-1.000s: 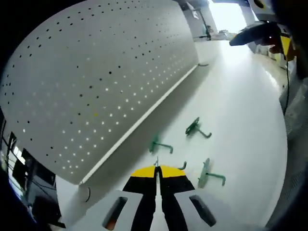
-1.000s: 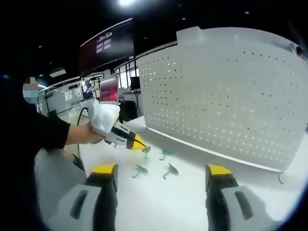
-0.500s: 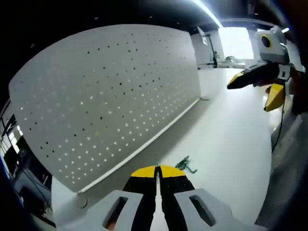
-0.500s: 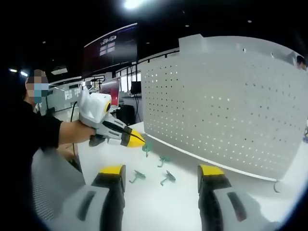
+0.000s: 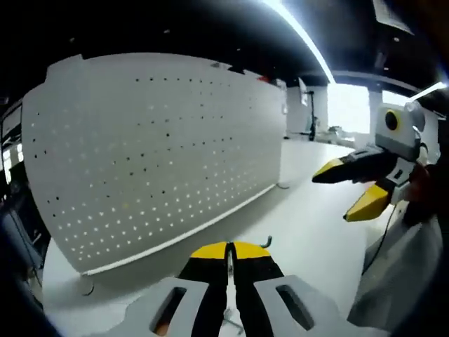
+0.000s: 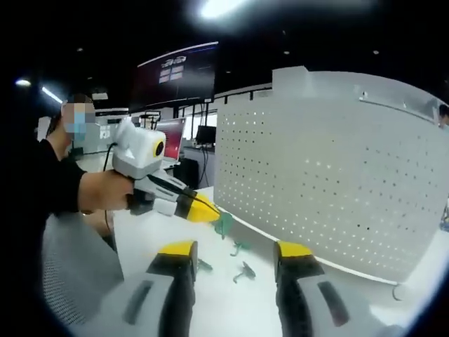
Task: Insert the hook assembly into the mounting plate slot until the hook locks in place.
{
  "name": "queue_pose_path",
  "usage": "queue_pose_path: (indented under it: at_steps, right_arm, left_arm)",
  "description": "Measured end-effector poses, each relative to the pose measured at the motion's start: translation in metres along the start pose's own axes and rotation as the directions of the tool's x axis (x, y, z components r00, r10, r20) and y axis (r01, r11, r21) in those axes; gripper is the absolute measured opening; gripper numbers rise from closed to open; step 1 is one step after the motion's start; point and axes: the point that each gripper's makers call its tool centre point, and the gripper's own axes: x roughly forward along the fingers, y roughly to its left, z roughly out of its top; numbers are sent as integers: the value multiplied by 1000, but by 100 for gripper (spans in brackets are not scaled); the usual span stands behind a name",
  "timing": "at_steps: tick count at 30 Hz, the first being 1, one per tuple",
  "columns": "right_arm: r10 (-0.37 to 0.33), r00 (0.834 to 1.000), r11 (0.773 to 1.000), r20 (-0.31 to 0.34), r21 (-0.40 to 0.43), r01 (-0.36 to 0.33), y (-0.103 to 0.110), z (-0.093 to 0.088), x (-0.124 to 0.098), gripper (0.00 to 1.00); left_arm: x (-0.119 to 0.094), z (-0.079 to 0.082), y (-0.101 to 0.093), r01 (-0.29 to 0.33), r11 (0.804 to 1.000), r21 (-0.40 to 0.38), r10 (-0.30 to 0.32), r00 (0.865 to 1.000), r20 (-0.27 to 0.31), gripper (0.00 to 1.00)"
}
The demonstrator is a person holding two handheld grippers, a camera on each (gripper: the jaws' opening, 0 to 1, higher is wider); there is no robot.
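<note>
The white pegboard mounting plate (image 5: 161,154) stands upright along the table's back edge and is also seen as the pegboard (image 6: 337,182). My left gripper (image 5: 229,251) is shut, and a bit of hook wire (image 5: 266,241) pokes out past its yellow tips. In the right gripper view the left gripper (image 6: 207,210) hangs in the air in front of the board, with a green hook (image 6: 224,223) held at its tip. My right gripper (image 6: 235,251) is open and holds nothing. It shows as the right gripper (image 5: 342,191) at the right of the left gripper view.
Three more green hooks lie on the white table (image 6: 238,309) below the board: one hook (image 6: 242,246), another (image 6: 245,270) and a third (image 6: 203,265). A person's arm (image 6: 63,189) holds the left gripper. Monitors (image 6: 172,130) stand behind at the left.
The left gripper has risen off the table with a green hook and now faces the pegboard. The right gripper's jaws stand a little closer together.
</note>
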Motion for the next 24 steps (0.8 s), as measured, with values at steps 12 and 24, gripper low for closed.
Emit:
queue_pose_path:
  at_steps: [12,24]
  right_arm:
    - [10,1000,998,2,-58,-10,8,3,1,34]
    - [-3,999,998,-35,-58,1,7,-6,5,27]
  left_arm:
    - [5,3,-36,92,993,-67,-90,995,30,1]
    - [6,17,-56,219,950,-224,-187,970,156,1]
